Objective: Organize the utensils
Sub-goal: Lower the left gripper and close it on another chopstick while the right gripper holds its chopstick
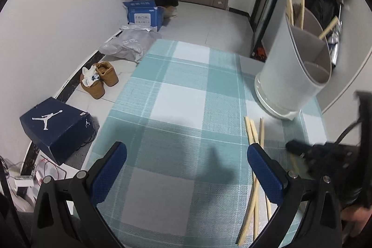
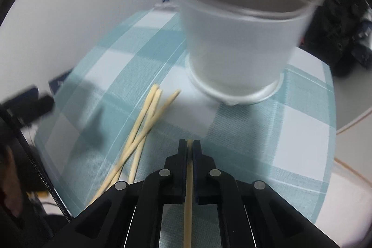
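My right tongs (image 2: 190, 143) are clamped on a single chopstick (image 2: 187, 208), which runs back between the two black fingers toward the camera. Ahead of them stands the white utensil holder (image 2: 234, 48) on the checked cloth of the table (image 2: 302, 131), its divided inside showing, with more chopsticks standing in its far compartment. Three loose chopsticks (image 2: 144, 122) lie crossed on the cloth just left of the tongs. My left tongs (image 1: 187, 169) hang spread wide over bare cloth, gripping nothing; their right blue pad (image 1: 265, 173) sits over the loose chopsticks there.
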### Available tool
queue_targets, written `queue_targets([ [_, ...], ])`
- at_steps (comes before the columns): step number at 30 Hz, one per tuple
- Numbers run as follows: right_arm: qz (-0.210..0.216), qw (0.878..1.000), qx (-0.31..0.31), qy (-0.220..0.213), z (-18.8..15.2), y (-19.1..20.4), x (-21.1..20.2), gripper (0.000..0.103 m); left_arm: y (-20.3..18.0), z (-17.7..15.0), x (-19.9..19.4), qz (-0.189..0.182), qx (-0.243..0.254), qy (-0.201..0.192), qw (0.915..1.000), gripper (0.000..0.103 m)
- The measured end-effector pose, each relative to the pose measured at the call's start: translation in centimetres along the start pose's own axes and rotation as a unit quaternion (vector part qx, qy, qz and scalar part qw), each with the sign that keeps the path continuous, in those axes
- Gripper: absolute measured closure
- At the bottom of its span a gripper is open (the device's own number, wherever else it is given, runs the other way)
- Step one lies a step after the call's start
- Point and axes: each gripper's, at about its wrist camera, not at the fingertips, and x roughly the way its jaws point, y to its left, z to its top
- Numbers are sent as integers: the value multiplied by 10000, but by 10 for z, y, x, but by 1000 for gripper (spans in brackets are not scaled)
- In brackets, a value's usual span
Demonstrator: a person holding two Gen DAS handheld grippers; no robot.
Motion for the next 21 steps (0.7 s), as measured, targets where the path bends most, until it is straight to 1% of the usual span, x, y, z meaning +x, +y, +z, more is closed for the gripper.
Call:
queue_targets([
  [2,155,9993,295,-159,1,-13,-11,99,-7,-1,4,-25,129,122,9998,1],
  [4,145,9969,574,-523,-1,-27,-30,99,-16,-4,8,38,266,223,9994,1],
  [6,143,9938,785,-770,-2,-41,-43,99,-21,-4,13,48,296,339,9990,1],
  [10,423,9842,1343,-1073,-9,-68,-63,99,-23,-2,23,130,237,547,9981,1],
  [11,504,9812,1478,-1134,-8,-72,-65,99,-25,-1,24,123,226,588,9979,1],
  [16,1018,9567,2232,-1569,-19,-99,-83,99,-30,4,36,98,228,823,9963,1],
  [21,1273,9440,2593,-1593,-23,-114,-88,99,-35,2,45,194,248,1001,9945,1],
])
